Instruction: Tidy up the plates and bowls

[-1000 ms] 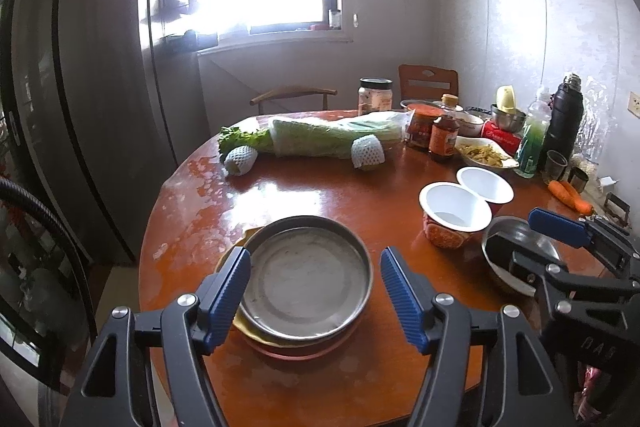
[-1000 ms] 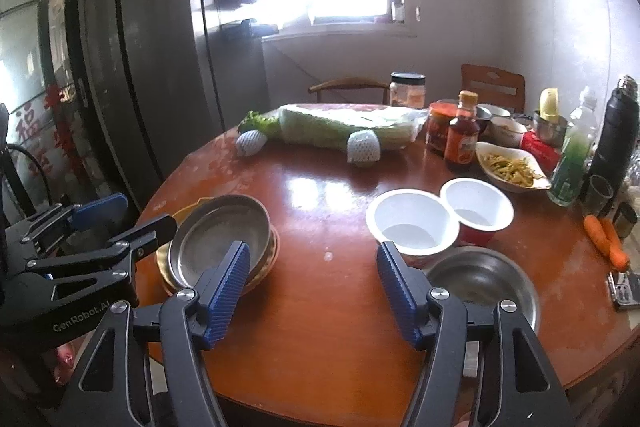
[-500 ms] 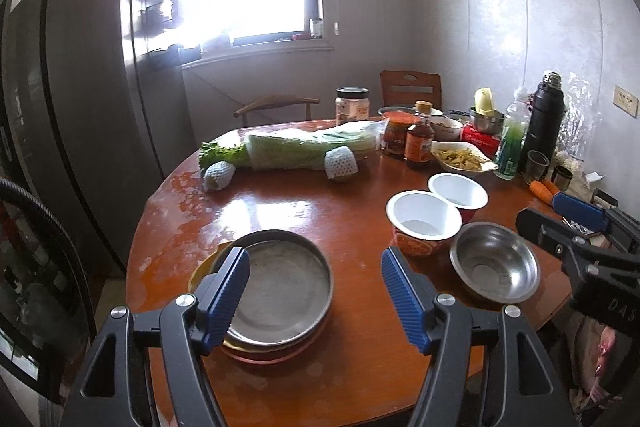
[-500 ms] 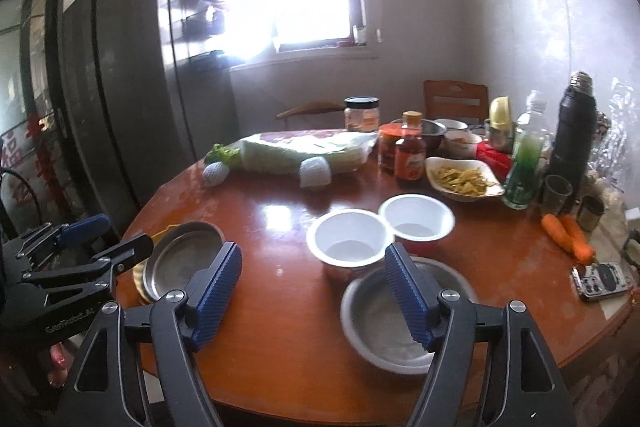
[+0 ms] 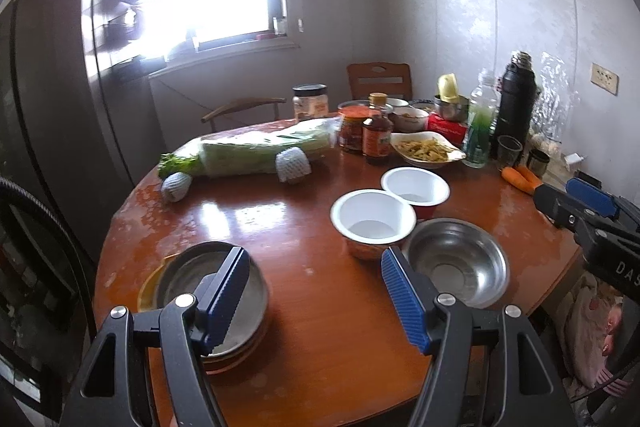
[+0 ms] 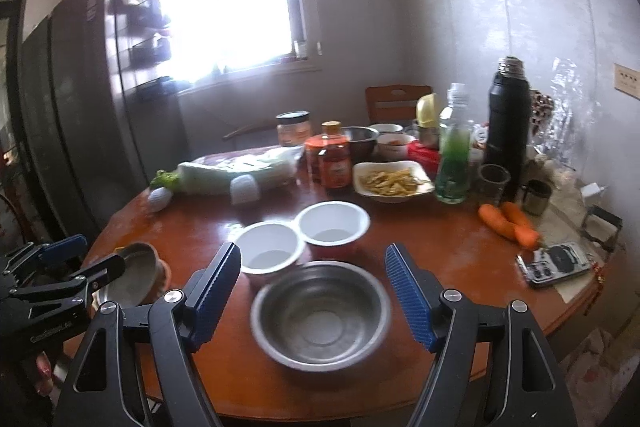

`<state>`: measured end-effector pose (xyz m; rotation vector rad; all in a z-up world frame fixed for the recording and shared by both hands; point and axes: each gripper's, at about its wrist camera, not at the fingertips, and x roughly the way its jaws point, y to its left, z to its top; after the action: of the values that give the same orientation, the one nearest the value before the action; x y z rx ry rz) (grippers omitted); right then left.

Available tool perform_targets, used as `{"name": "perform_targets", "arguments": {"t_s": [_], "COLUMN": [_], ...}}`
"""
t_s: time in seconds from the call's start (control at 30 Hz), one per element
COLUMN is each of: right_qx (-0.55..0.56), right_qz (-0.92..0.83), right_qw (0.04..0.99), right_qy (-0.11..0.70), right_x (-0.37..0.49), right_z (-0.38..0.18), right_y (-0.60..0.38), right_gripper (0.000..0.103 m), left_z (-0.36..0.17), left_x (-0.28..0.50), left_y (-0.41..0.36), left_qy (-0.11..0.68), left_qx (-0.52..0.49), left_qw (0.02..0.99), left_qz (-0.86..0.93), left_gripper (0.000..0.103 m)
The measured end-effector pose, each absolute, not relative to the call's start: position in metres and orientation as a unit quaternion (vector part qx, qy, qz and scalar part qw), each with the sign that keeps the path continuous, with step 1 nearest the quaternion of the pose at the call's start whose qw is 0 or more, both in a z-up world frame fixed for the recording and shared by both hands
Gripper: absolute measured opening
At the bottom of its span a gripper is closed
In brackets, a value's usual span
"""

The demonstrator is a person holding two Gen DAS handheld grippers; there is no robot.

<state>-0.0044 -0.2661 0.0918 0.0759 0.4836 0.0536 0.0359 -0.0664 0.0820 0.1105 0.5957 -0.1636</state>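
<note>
Seen from above the near edge of a round wooden table (image 5: 304, 227), both handheld grippers are held clear of the dishes, with nothing caught in either. The left gripper (image 5: 316, 297) is held with its blue pads spread apart; behind its left pad a stack of metal plates (image 5: 256, 291) is seen resting on a yellow plate (image 5: 146, 293) near the table's left edge. The right gripper (image 6: 314, 291) is likewise spread, its jaws parted wide over a steel bowl (image 6: 322, 315), which is framed between the pads but not touched by them. Just behind that bowl, two white-lined paper bowls (image 6: 270, 247) are set side by side, touching each other, the nearer one just beside the steel bowl's rim.

Further back, a wrapped cabbage (image 5: 256, 149) is laid across the table, with two foam-netted fruits (image 5: 294, 167) beside it. Along the far right, a dish of yellow food (image 6: 392, 181), a sauce bottle (image 6: 334, 163), a green-tinted plastic bottle (image 6: 452, 163) and a black flask (image 6: 506, 119) are crowded together. Two carrots (image 6: 508, 221) are seen lying near the right edge, close to a small grey device (image 6: 554, 263).

In the left wrist view the right gripper is visible at the far right edge; in the right wrist view the left gripper is visible at the far left, beside the plate stack.
</note>
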Motion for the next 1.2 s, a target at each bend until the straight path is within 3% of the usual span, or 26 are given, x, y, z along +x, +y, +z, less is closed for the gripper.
{"name": "perform_targets", "arguments": {"t_s": [1.2], "right_qx": [0.080], "right_qz": [0.019], "right_qw": [0.935], "right_qy": [0.346], "right_x": [0.069], "right_z": [-0.028], "right_y": [-0.327], "right_gripper": [0.077], "left_z": [-0.020], "left_x": [0.126], "left_y": [-0.149], "left_qy": [0.412], "left_qx": [0.055], "left_qw": [0.896], "left_qz": [-0.154], "left_gripper": [0.068]}}
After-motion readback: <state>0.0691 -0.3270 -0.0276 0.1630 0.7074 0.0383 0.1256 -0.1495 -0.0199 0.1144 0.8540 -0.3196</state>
